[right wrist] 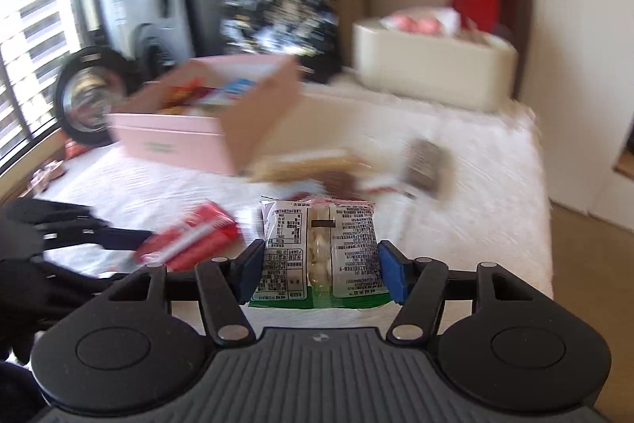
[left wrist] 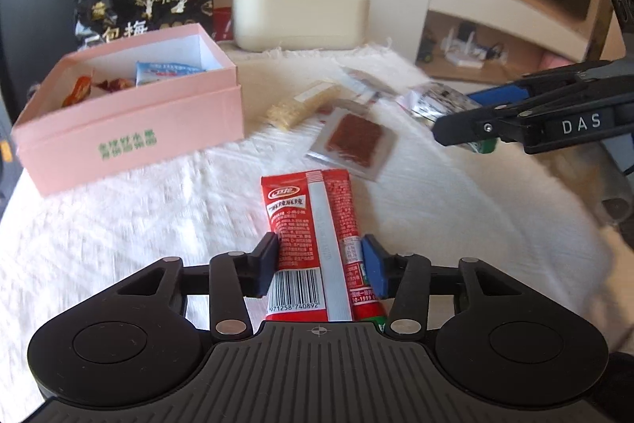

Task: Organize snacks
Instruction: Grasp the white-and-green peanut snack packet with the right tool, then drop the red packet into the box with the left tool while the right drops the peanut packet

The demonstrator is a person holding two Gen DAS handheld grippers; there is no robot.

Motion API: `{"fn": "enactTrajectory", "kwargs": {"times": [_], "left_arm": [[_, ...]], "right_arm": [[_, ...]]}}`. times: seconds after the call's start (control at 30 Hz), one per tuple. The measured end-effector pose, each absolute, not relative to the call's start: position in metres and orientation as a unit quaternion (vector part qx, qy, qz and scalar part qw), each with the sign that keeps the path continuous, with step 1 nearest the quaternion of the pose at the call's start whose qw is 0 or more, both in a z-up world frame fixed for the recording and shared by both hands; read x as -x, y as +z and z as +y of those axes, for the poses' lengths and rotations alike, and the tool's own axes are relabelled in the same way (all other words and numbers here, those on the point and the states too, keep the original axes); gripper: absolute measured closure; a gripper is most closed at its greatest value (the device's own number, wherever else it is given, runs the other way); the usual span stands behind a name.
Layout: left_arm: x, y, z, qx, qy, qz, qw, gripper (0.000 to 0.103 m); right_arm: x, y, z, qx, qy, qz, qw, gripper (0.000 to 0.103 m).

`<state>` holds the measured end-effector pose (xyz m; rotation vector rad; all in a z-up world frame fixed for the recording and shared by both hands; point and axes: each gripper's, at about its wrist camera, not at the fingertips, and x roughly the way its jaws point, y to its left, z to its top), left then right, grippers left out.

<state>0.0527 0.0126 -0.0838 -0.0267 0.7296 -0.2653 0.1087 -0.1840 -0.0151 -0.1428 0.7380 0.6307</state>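
My left gripper (left wrist: 320, 256) is shut on a red snack packet (left wrist: 313, 224) and holds it above the white cloth. My right gripper (right wrist: 319, 264) is shut on a white-and-green peanut packet (right wrist: 321, 244); it also shows at the right of the left wrist view (left wrist: 455, 129). An open pink box (left wrist: 130, 113) with several snacks inside sits at the left; it also shows blurred in the right wrist view (right wrist: 206, 113). Loose on the cloth lie a clear packet with a brown square (left wrist: 352, 141), a pale crumbly bar (left wrist: 301, 104) and a silvery packet (left wrist: 364, 82).
A black snack bag (left wrist: 146, 2) stands behind the box. A cream tissue box (left wrist: 301, 18) sits at the back. The white cloth (left wrist: 138, 224) covers the table. A shelf unit (left wrist: 495, 38) is at the right beyond the table's edge.
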Motion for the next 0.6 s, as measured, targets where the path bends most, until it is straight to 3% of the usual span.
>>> {"fn": "enactTrajectory", "kwargs": {"times": [0.3, 0.43, 0.6], "left_arm": [[-0.005, -0.004, 0.061, 0.01, -0.056, 0.237, 0.97, 0.052], [-0.029, 0.037, 0.087, -0.002, -0.01, 0.183, 0.983, 0.051], [-0.109, 0.045, 0.123, 0.069, 0.003, 0.205, 0.976, 0.05]], "right_arm": [[-0.059, 0.046, -0.158, 0.087, 0.377, 0.269, 0.882, 0.042], [-0.058, 0.057, -0.143, 0.085, 0.389, 0.252, 0.882, 0.042], [-0.067, 0.053, -0.129, 0.079, 0.393, 0.262, 0.878, 0.042]]}}
